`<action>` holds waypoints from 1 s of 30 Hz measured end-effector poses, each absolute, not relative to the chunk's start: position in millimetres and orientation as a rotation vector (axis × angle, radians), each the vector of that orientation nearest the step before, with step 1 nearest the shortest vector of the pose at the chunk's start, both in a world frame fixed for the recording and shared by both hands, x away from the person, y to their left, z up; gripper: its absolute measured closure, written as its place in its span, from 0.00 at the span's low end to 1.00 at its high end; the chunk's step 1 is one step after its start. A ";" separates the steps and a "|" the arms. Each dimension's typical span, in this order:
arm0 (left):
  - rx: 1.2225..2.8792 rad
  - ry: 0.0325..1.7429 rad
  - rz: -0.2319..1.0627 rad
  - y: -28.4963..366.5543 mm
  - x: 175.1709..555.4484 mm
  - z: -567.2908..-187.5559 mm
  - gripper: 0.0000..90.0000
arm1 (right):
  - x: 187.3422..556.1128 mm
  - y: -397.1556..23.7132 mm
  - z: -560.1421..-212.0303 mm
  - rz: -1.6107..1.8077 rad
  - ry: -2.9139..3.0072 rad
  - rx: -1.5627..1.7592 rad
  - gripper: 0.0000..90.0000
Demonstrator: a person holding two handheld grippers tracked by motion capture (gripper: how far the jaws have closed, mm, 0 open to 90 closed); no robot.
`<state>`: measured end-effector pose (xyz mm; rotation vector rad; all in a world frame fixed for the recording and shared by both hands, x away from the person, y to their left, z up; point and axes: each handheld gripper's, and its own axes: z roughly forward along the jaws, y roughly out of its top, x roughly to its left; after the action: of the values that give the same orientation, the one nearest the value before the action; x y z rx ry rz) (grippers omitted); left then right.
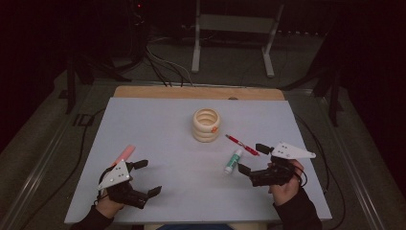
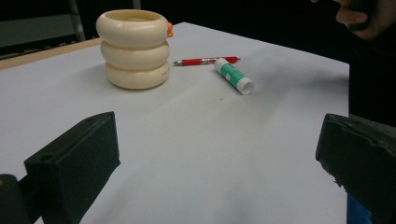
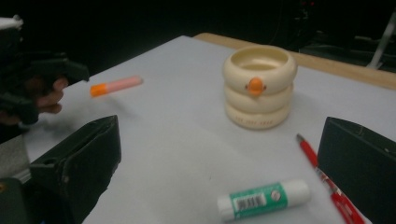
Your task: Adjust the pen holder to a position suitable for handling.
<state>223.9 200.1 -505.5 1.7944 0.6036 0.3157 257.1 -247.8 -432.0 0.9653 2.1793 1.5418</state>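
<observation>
Reach stage, nothing lifted yet. Right gripper [image 1: 250,157] jaws wide apart, empty, nearly astride white-and-green glue stick [image 1: 233,160] lying front-right of cream ringed plastic cup [image 1: 206,124]. Left gripper [image 1: 146,178] wide too, empty, idle front-left of cup. Next, I reckon: lower, straddle stick, pinch mid-body.

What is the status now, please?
Left gripper and right gripper open, empty. Green-and-white glue stick lies flat beside right gripper, untouched. Red pen lies close behind it.
</observation>
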 end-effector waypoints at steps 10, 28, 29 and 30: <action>1.795 0.601 0.313 200.1 224.1 -505.6 0.00 | 281.8 -241.5 -420.6 1.555 2.155 0.989 0.00; 1.781 0.613 0.315 202.3 224.5 -505.4 0.00 | 332.1 -221.0 -419.2 1.588 2.140 1.083 0.00; 1.787 0.615 0.318 201.8 224.4 -505.7 0.00 | 335.3 -220.5 -419.3 1.593 2.131 1.096 0.00; 1.788 0.614 0.318 201.6 224.2 -505.9 0.00 | 338.6 -220.3 -419.4 1.603 2.119 1.109 0.00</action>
<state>224.2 201.6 -505.9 1.7885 0.6139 0.3176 338.6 -220.3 -419.4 1.1095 2.1191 1.6035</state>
